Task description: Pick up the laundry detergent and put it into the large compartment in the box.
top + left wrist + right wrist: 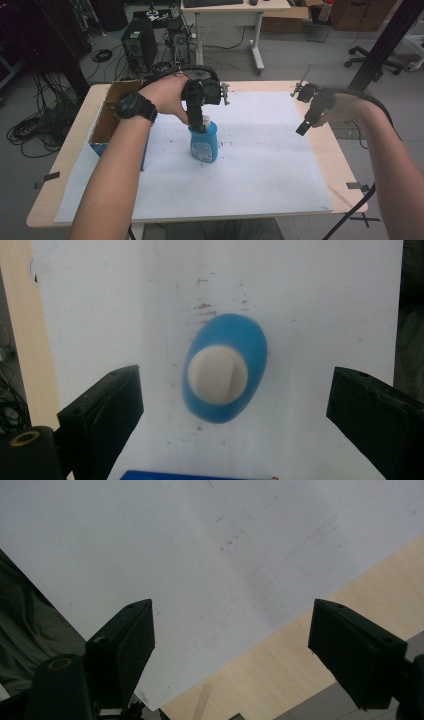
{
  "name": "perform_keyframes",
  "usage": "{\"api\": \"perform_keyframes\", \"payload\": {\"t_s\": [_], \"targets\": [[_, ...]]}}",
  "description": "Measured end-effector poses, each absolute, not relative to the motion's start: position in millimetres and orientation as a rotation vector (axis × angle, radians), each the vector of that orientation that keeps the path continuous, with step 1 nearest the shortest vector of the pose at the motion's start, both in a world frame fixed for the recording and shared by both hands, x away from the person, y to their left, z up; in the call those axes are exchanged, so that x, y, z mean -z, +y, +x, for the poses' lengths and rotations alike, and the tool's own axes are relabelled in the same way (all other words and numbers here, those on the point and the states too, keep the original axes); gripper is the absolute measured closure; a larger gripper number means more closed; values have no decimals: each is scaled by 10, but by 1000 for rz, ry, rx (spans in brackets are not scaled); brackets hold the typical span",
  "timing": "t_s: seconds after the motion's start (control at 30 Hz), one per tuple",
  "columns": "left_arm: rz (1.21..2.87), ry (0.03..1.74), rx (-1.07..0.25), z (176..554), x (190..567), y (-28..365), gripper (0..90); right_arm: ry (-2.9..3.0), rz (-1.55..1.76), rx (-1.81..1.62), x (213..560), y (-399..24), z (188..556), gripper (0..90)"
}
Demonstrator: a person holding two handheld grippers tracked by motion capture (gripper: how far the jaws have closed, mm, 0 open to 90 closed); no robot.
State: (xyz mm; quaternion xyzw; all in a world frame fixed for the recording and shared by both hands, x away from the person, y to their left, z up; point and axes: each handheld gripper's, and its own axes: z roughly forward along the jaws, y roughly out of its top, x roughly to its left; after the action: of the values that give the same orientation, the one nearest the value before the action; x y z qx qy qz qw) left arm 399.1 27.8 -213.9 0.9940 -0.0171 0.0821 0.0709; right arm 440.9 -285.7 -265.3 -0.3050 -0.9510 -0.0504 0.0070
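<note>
Left forearm [112, 185] in from near edge; left gripper [235, 405] wide open, empty, poised over upright blue bottle [204, 142] mid-desk, beside cardboard box [107, 117]. Centre jaws on white cap [217, 375], lower straight, close gently. Right gripper [232, 640] open, empty, over desk [280, 670] at right edge.

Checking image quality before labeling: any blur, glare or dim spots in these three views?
High view: evenly lit, slightly soft, no glare; blue bottle readable. Left gripper view: bottle soft-edged, mildly blurred, white sheet bright but not blown out. Right gripper view: dimmer and greyer, jaws dark, sheet marks faint.
</note>
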Motion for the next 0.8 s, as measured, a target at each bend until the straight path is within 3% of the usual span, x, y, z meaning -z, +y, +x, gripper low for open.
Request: {"api": "perform_keyframes", "payload": {"t_s": [0.8], "targets": [[3020,-86,-222,4076,2346,248,92,-2963,-946,150,2741,-2885,4436,187]]}}
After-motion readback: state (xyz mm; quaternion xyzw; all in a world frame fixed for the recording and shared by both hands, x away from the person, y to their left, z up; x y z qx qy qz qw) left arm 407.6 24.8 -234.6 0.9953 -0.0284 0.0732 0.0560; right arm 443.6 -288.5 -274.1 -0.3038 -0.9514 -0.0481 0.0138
